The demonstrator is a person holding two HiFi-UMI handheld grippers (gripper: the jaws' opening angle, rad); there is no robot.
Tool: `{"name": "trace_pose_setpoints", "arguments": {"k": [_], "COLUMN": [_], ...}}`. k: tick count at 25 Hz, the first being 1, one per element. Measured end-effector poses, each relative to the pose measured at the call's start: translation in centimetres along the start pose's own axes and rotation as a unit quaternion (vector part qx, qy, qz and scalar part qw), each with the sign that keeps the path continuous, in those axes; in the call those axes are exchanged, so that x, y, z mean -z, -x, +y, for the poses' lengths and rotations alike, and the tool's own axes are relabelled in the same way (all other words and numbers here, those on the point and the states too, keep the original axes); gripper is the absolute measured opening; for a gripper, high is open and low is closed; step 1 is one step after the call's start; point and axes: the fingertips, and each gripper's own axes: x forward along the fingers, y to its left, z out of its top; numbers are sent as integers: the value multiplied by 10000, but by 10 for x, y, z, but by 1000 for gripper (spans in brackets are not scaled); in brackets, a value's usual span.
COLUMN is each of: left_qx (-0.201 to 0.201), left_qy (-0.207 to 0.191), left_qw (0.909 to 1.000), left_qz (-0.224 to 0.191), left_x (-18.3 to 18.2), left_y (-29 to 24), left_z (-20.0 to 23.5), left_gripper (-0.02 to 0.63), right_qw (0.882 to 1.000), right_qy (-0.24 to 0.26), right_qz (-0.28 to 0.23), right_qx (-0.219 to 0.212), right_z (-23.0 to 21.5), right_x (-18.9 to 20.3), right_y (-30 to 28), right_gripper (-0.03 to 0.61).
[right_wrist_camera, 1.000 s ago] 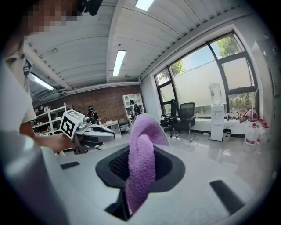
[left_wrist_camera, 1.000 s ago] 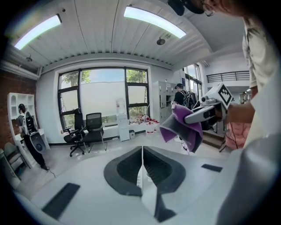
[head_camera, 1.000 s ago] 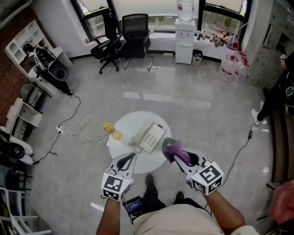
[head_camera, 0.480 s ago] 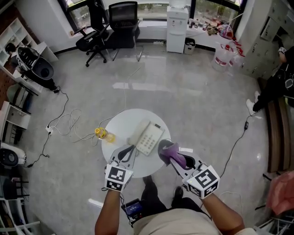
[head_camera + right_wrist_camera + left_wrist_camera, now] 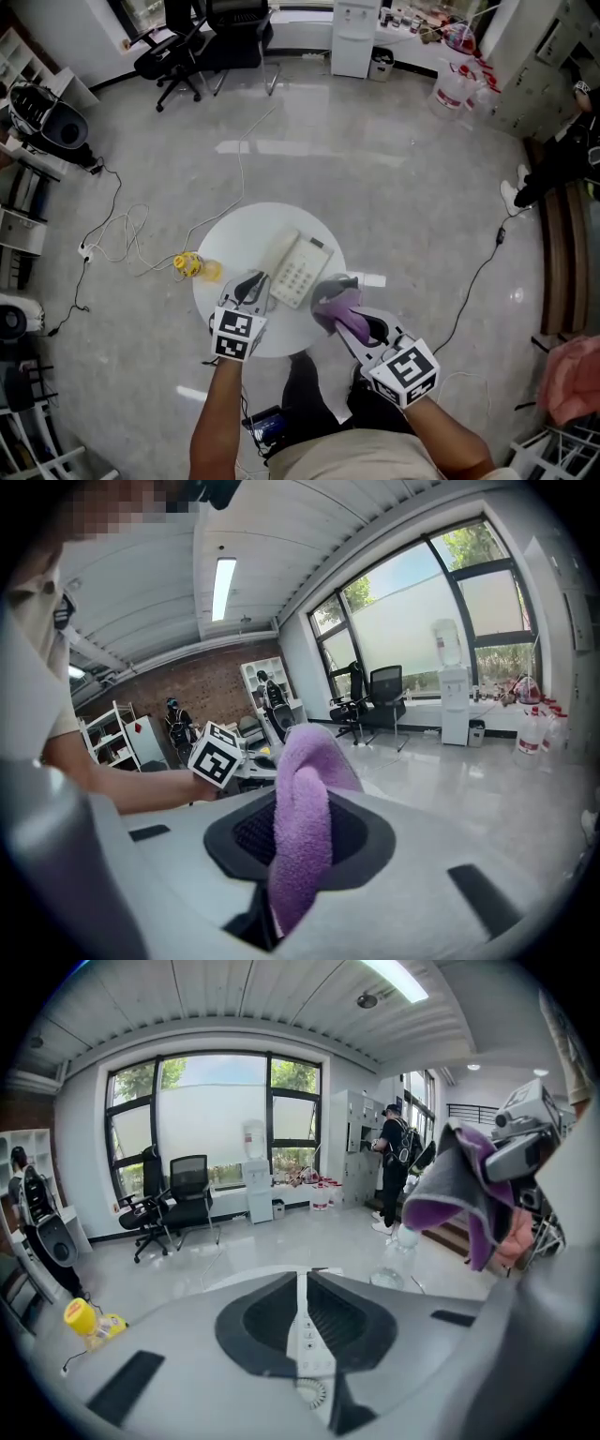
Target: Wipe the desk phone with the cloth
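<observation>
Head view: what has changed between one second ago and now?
The left gripper and the right gripper both moved forward, closer to the phone. The right one still holds the purple cloth; the left stays shut and empty. The phone lies unmoved on the table.

Head view steeply down over table [image 5: 251,234], 2 gripper views low, facing windows [image 5: 216,1115], sharing water cooler [image 5: 254,1183].

Bright daylight from windows [image 5: 216,1115], floor [image 5: 309,150] glare, fisheye-bent edges, soft foreground.

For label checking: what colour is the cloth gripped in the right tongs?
Purple; the fluffy purple cloth shows best in the right gripper view.
</observation>
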Motion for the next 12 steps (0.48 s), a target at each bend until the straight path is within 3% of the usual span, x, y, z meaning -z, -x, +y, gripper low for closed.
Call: {"name": "trace_pose_setpoints", "arguments": {"k": [12], "left_qx": [56], "left_qy": [60], "left_qw": [9990], "left_qz": [440], "left_x": [52], "left_y": [-68], "left_z": [20], "left_gripper": [12], "right_qw": [9997], "right_qy": [-57], "right_qz": [244], "right_qx": [-23], "right_z": [1], "right_x": [25], "right_y": [-43], "right_gripper": [64]}}
